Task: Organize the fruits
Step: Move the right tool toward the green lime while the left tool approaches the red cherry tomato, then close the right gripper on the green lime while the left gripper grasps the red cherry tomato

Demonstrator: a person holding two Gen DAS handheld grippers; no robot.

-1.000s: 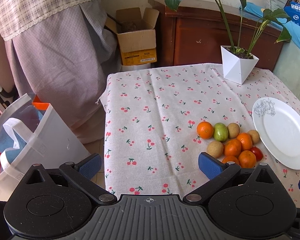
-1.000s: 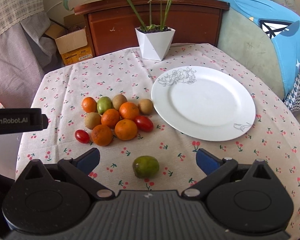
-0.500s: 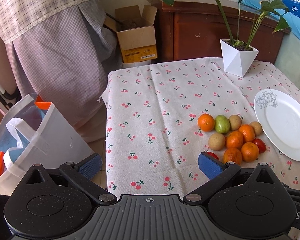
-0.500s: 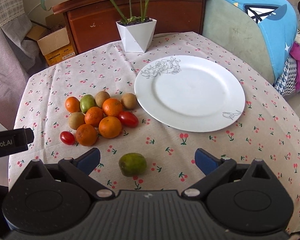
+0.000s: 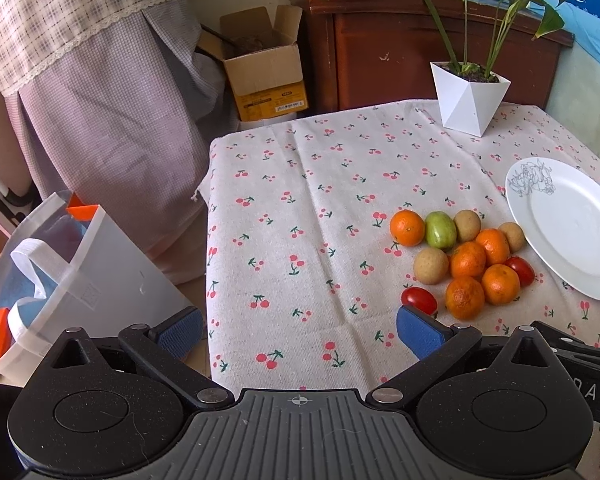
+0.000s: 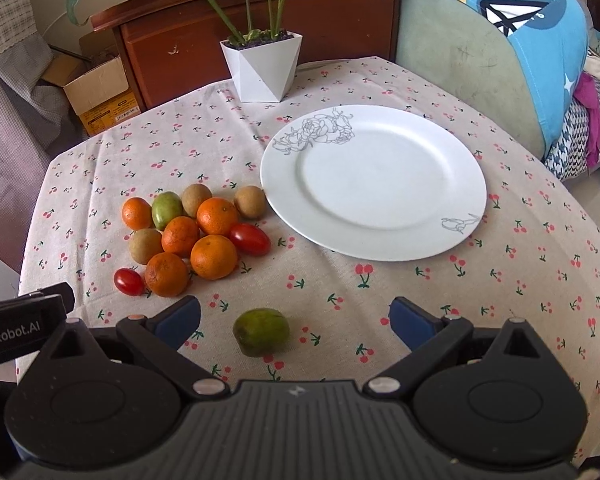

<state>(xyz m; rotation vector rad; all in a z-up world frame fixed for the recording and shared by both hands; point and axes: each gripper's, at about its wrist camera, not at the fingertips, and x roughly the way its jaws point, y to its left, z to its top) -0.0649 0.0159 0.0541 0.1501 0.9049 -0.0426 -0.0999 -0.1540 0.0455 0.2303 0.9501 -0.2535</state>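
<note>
On the table lie five oranges (image 6: 213, 257), three brown kiwis (image 6: 145, 245), two red tomatoes (image 6: 250, 239) and two green fruits: one in the cluster (image 6: 166, 211), one apart (image 6: 261, 331). There is one white plate (image 6: 374, 180) and one potted plant (image 6: 262, 66). Two grippers are here: left (image 5: 300, 330), right (image 6: 294, 320).

The left gripper (image 5: 298, 330) hangs with its blue-padded fingers (image 5: 418, 334) spread wide, nothing between them; the right gripper (image 6: 294, 322) is likewise spread wide, its fingers (image 6: 410, 322) pointing forward and down, gripping nothing.
</note>
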